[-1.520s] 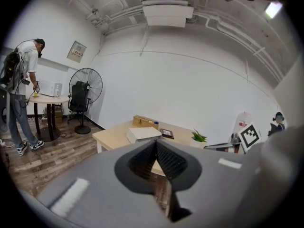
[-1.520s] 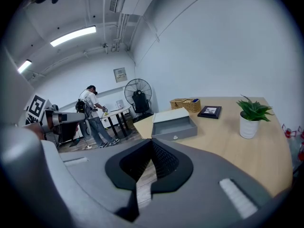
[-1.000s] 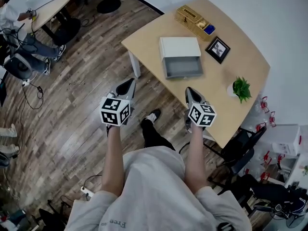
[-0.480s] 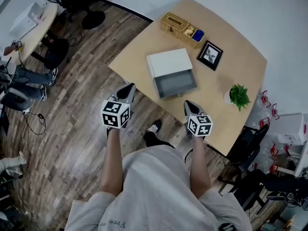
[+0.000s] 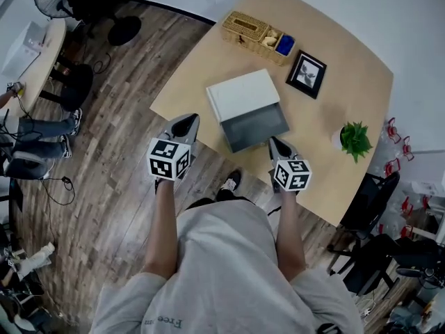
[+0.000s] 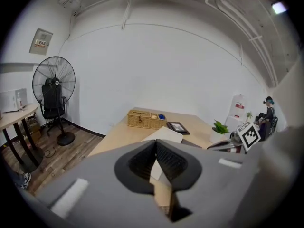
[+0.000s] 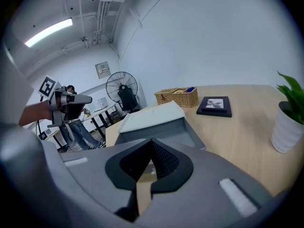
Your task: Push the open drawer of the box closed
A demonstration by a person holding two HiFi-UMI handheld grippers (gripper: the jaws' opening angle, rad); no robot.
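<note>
Head view: a white box point(image 5: 242, 94) sits on the counter point(image 5: 348, 68). Its grey drawer point(image 5: 254, 127) is pulled out lengthwise toward the person, near the counter's front edge, between the left hand-held gripper point(image 5: 186, 121) and the right hand-held gripper point(image 5: 277, 143).

Left gripper view: jaws together, holding nothing.

Right gripper view: jaws together, holding nothing, with the drawer's open end just ahead.

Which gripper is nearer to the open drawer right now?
Right. The right gripper is just in front of the drawer, near its right front corner. The left gripper is farther off to the drawer's left, by the table edge.
</note>
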